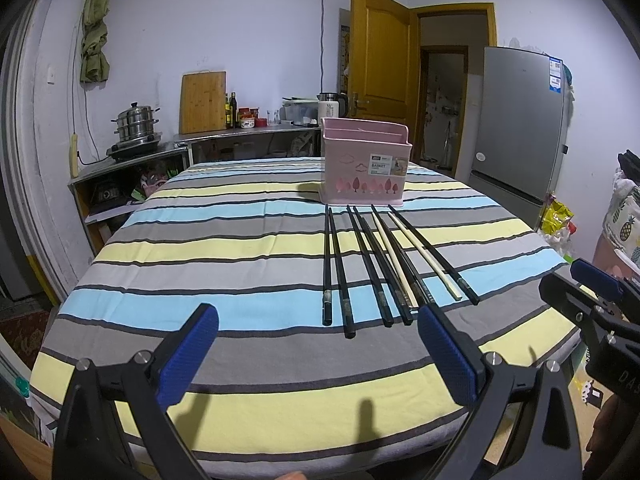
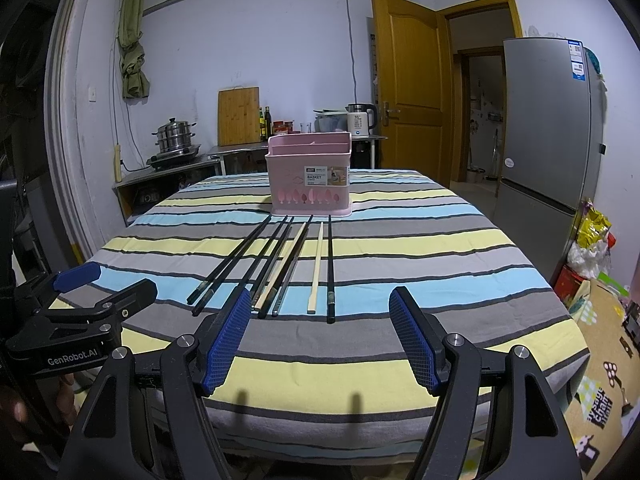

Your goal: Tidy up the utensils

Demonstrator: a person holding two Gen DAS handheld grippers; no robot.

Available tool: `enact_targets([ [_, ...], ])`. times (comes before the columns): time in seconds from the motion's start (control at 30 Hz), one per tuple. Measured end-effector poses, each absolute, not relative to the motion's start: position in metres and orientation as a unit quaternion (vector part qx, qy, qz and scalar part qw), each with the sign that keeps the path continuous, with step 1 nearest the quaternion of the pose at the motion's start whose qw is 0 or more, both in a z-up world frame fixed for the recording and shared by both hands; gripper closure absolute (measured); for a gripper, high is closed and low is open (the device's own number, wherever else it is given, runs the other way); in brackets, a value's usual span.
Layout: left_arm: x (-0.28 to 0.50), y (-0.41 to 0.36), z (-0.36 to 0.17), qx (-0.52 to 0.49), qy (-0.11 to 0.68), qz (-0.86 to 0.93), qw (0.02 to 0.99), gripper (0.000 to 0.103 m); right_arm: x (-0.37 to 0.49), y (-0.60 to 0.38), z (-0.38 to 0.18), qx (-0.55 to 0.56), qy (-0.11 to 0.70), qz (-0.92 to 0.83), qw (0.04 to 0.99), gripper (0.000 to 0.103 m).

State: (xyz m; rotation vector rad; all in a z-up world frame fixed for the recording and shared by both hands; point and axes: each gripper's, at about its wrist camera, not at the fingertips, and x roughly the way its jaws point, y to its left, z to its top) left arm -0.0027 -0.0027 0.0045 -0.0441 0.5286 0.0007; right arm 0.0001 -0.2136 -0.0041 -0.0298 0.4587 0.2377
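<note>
Several chopsticks (image 1: 376,264), most black and two pale wood, lie side by side on the striped tablecloth (image 1: 224,248), pointing toward a pink utensil basket (image 1: 365,162) behind them. From the right wrist, the same chopsticks (image 2: 280,264) fan out in front of the pink basket (image 2: 309,174). My left gripper (image 1: 320,316) is open, hovering near the table's front edge just short of the chopstick ends. My right gripper (image 2: 320,300) is open too, its blue pads either side of the nearest chopstick ends. Nothing is between either pair of fingers.
A counter (image 1: 168,152) at the back left holds a steel steamer pot (image 1: 136,122), a cutting board (image 1: 202,102), bottles and a kettle (image 1: 330,110). A grey fridge (image 2: 544,120) and an open yellow door (image 2: 408,84) stand to the right. Bags and a patterned mat (image 2: 596,380) lie on the floor.
</note>
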Motion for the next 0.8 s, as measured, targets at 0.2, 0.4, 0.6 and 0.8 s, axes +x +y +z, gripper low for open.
enact_targets([
  [0.2, -0.0025, -0.0026, 0.0042, -0.021, 0.261, 0.0, 0.965, 0.002, 0.0003, -0.2134, -0.0044, -0.014, 0.227, 0.117, 0.967, 0.031],
  [0.4, -0.0026, -0.0024, 0.0042, -0.021, 0.262, -0.001, 0.965, 0.002, 0.0002, -0.214, -0.0046, -0.014, 0.227, 0.117, 0.967, 0.031],
  [0.6, -0.0027, -0.0033, 0.0043, -0.018, 0.261, -0.004, 0.965, 0.002, 0.0, -0.2133, -0.0042, -0.014, 0.228, 0.117, 0.966, 0.031],
  [0.8, -0.0025, -0.0038, 0.0039, -0.018, 0.263, -0.005, 0.965, 0.002, 0.0008, -0.214, -0.005, -0.014, 0.231, 0.116, 0.966, 0.031],
])
